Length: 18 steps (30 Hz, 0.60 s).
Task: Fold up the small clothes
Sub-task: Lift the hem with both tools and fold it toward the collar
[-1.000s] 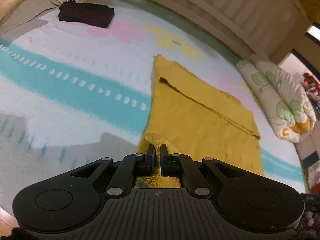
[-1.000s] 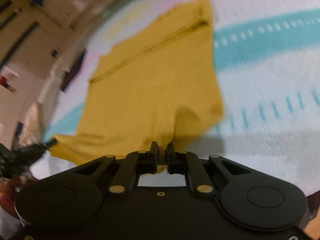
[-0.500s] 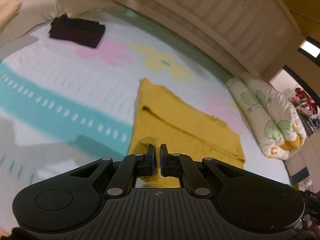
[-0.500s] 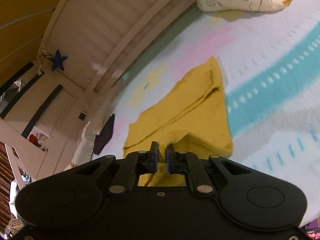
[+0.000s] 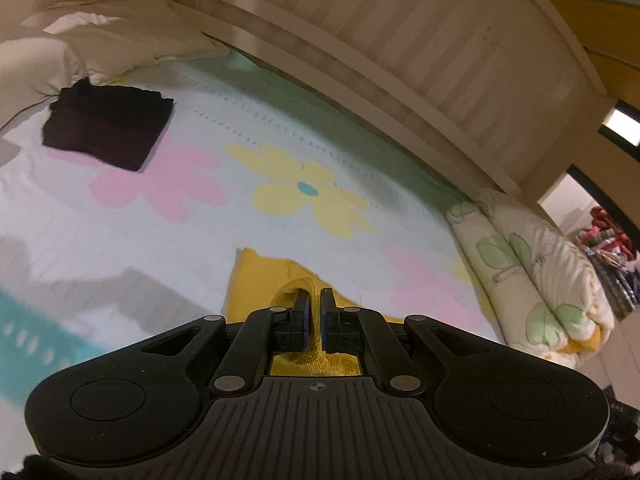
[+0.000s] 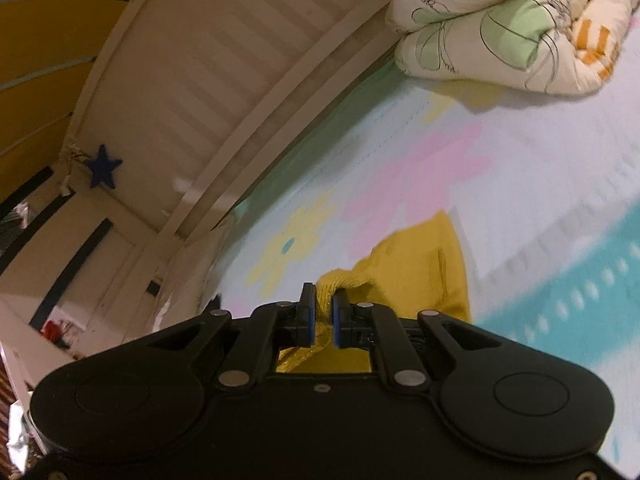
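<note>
A small yellow garment (image 5: 256,280) lies on a flowered bed sheet (image 5: 200,216). My left gripper (image 5: 315,300) is shut on a bunched edge of it and holds that edge over the rest of the cloth. In the right wrist view the same yellow garment (image 6: 420,276) shows. My right gripper (image 6: 324,300) is shut on another bunched edge of it. Most of the garment is hidden under both gripper bodies.
A folded dark garment (image 5: 106,128) lies at the far left of the bed near white pillows (image 5: 52,52). A rolled floral quilt (image 5: 540,276) lies at the right; it also shows in the right wrist view (image 6: 508,24). A slatted white bed rail (image 5: 400,60) runs along the far side.
Both grippers have carried their held edges forward over the yellow garment toward its far edge. Much less of the cloth shows ahead of the fingers now.
</note>
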Each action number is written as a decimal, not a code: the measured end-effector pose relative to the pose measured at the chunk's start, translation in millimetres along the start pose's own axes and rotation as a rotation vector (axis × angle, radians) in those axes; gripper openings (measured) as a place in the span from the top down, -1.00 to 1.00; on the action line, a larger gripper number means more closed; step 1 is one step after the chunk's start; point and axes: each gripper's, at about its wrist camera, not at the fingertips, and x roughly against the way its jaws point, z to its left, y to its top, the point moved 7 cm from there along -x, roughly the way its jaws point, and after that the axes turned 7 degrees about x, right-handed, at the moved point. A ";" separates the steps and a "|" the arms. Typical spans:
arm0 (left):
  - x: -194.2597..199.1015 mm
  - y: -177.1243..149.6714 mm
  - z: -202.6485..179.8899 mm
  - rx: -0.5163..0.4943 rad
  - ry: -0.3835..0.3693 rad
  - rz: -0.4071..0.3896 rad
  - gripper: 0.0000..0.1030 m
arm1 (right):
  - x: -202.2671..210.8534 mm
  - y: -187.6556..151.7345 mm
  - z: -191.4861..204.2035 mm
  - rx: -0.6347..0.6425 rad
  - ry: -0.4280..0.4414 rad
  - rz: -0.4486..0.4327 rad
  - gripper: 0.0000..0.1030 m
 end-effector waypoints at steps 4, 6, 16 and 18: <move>-43.0 11.3 1.4 0.001 0.031 0.021 0.91 | -38.2 18.4 -8.8 -0.001 -0.032 0.009 0.70; -64.5 14.5 5.2 0.007 0.055 0.032 0.91 | -58.9 23.1 -16.0 -0.005 -0.053 0.019 0.70; -149.0 7.3 42.8 0.042 0.141 0.100 0.86 | -139.9 5.0 -63.6 -0.040 -0.160 0.113 0.64; -156.0 6.5 48.8 0.068 0.118 0.108 0.62 | -147.2 0.9 -70.9 -0.042 -0.184 0.115 0.53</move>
